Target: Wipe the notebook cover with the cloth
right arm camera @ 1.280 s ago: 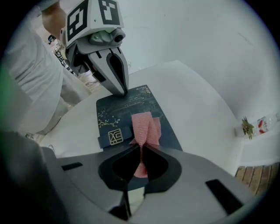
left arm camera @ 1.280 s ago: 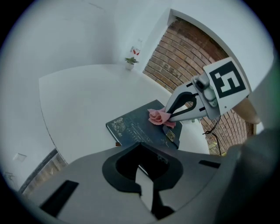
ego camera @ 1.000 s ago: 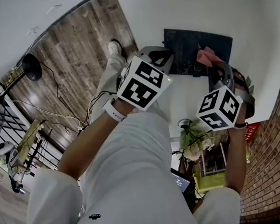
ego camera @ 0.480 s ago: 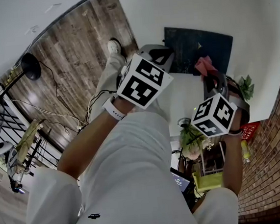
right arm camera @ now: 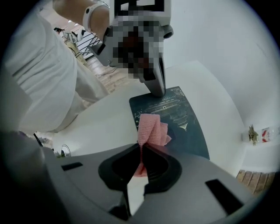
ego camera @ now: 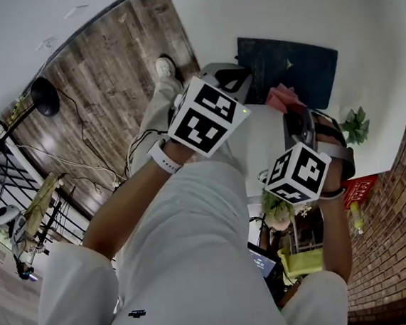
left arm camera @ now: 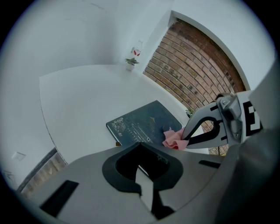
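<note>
Pink cloth (right arm camera: 151,127) is pinched between the closed jaws of the right gripper (right arm camera: 141,148), its loose folds bunching out past the tips. The cloth (ego camera: 282,98) sits at the near edge of the dark notebook (ego camera: 295,66); whether it presses on the cover cannot be told. In the right gripper view the fabric overlaps the near corner of the notebook (right arm camera: 186,120), which lies flat and closed on the white table (ego camera: 364,17), pale line drawings on its cover. The left gripper (left arm camera: 140,144) has its jaws pressed together with nothing between them, and hangs just beside the notebook's (left arm camera: 140,124) near side, its tip (right arm camera: 158,89) close to the cover's edge. A small green plant (ego camera: 355,126) shows at the table's edge, near the right gripper (ego camera: 295,117)
</note>
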The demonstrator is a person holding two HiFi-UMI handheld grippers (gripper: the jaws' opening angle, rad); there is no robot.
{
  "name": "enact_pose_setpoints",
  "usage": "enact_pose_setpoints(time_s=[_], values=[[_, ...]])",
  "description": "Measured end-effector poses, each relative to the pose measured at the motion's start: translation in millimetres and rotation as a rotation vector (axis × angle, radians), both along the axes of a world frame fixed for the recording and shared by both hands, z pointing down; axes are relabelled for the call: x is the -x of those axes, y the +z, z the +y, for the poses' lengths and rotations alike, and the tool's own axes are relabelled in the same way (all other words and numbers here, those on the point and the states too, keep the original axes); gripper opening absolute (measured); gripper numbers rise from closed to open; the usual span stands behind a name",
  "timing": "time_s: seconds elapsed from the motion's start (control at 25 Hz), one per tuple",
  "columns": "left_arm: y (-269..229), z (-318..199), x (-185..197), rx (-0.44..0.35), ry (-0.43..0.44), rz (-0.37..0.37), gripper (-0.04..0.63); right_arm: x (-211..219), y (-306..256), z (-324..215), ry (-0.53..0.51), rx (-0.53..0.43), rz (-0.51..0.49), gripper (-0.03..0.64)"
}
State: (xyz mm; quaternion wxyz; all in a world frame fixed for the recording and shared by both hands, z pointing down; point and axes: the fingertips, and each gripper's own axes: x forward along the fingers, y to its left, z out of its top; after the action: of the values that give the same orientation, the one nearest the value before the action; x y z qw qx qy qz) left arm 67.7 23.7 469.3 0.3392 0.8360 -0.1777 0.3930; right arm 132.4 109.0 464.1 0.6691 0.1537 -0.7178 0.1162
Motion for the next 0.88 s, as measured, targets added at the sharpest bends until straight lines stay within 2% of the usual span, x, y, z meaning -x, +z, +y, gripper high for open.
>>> enact_pose_setpoints(time_s=[0.28, 0.4, 0.88], values=[[-1.5, -0.3, 0.6, 0.008, -0.007, 0.005, 0.019, 21.3, -6.2, 15.3, -0.03, 0.061, -0.074, 0.029], [-2.6, -0.7, 3.3, 0.015, -0.02, 0.011, 0.019, 23.9, -15.5, 11.3, -0.024, 0.055, -0.097, 0.029], [-7.8, -13.1, 18.9, 0.005, -0.061, 0.014, 0.019, 27.5, -48.6, -79.2, -0.018, -0.211, -0.138, 0.029]])
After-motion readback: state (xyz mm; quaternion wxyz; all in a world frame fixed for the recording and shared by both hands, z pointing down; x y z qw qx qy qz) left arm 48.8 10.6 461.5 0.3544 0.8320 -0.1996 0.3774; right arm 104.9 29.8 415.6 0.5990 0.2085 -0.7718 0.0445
